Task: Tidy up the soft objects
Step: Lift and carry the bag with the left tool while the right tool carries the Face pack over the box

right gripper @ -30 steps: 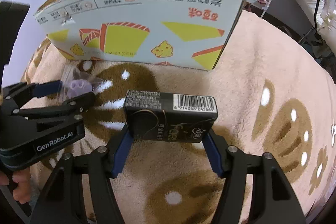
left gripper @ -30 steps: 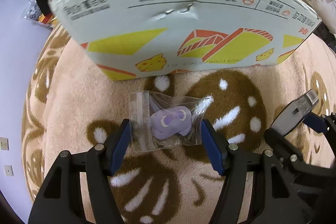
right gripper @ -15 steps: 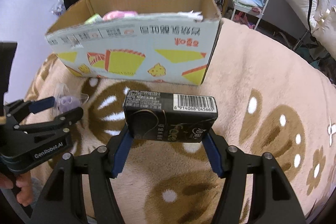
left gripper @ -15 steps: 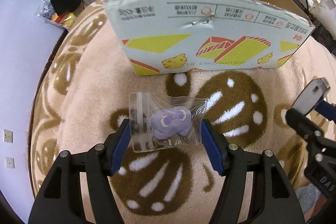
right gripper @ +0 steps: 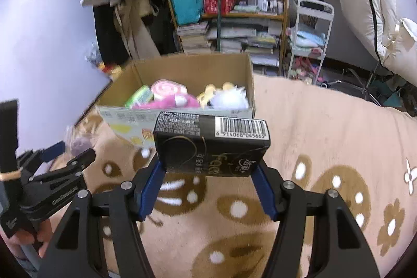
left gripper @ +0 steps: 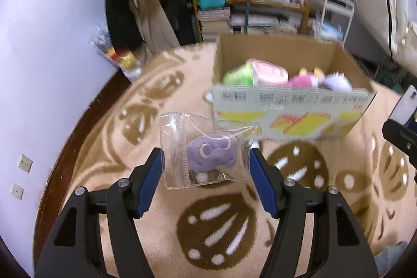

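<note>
Plush, purple, sealed in a clear zip bag, hangs between the left gripper fingers, above the rug and short of the box. Left jaws pinch the bag's side edges. Right gripper jaws clamp a black tissue pack, also raised, just before the box. Box already holds pink, green and white soft items.

Handling, judged: bag is light, limp, its film slick; grip on edges alone may slip or let it swing. Better hold is across the plush bulk. Pack looks soft but keeps shape; side grip seems secure.
</note>
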A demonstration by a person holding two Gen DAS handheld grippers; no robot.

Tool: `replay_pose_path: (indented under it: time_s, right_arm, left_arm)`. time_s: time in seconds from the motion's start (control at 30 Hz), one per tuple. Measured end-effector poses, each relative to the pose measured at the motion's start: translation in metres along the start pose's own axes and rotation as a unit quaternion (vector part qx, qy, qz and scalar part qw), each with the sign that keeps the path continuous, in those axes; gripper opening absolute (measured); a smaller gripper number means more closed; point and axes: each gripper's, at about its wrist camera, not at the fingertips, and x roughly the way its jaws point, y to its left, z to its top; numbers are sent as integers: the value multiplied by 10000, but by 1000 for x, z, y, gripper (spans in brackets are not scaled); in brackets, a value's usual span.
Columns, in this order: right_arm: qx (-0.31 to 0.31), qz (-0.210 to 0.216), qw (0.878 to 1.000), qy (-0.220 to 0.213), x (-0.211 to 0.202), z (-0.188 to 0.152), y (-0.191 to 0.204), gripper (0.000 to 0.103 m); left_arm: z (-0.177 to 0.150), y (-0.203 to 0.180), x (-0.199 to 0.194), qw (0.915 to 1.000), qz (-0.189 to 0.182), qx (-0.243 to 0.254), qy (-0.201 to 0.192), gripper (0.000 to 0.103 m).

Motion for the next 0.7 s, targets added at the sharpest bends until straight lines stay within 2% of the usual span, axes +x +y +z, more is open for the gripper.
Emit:
replay_pose_path:
  time_s: [0.1,0.2,0.33,0.7]
  right_arm:
    - [-7,43,9996,-270,-8,10,-2,68]
    - [-66,90,9981,-598,-20,24,-7,68]
    - [-82,126,9954,-941,-35,37,-14,68]
    - [-243,253,9859,-1637,-54,82,-8,68]
  left_arm:
    - [7,6,-13,9992,-2,6,-410,66]
    - [14,8,-33,9967,-294,-129,-747,66]
    - [22,0,-57,9920,-398,-54,-1196,66]
    - [69,-7,-81,9791,-77,67,-2033,66]
